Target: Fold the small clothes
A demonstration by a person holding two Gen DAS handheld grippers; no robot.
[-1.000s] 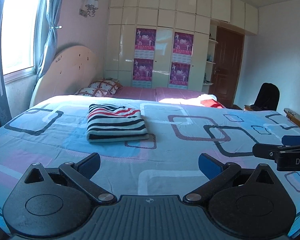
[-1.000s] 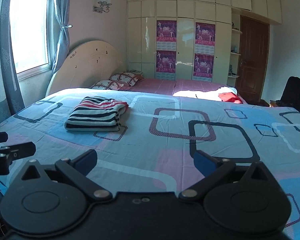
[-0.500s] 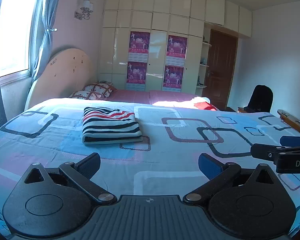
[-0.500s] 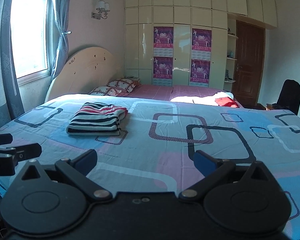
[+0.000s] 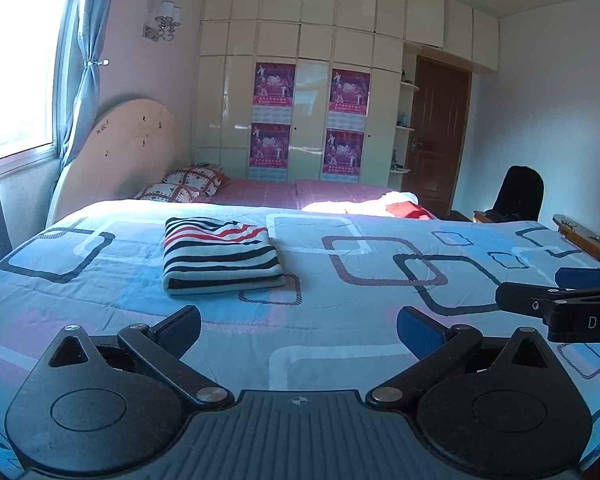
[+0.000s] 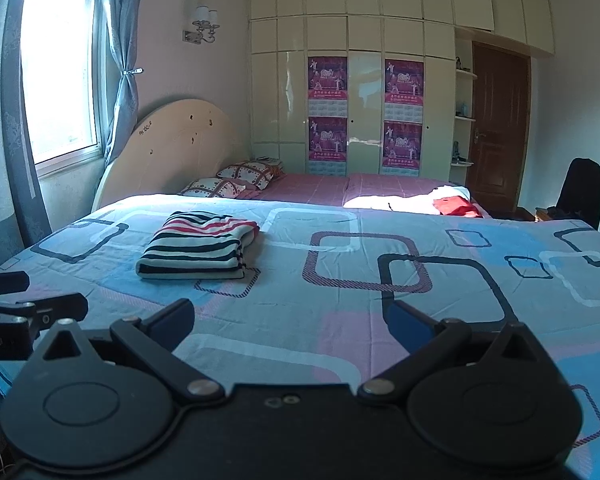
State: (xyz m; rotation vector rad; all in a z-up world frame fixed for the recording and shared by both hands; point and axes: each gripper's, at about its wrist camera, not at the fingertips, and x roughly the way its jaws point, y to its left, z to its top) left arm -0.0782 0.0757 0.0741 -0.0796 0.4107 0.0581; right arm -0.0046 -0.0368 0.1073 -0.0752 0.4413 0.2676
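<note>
On the bed, over a blue cover with square patterns, lies a folded striped garment. It has black, white and red stripes, and it rests flat on the left part of the cover, toward the headboard. In the right wrist view the same garment appears on the left side, with its layered edges turned to the right.

Both tools hang above the near edge of the bed, well apart from the garment. The left gripper has its two fingers spread wide, with the blue pads facing each other, and nothing is between them. The right gripper is also wide apart and holds nothing. Each tool can be seen from the side in the view of the other: the right gripper enters at the right edge of the left view, and the left gripper enters at the left edge of the right view.

Behind the blue cover there are two patterned pillows on a pink sheet, and some white and red clothes lie in sunlight at the far right side of the bed. A tall wardrobe with purple posters stands at the back wall, beside a brown door. A window with blue curtains is at the left.
</note>
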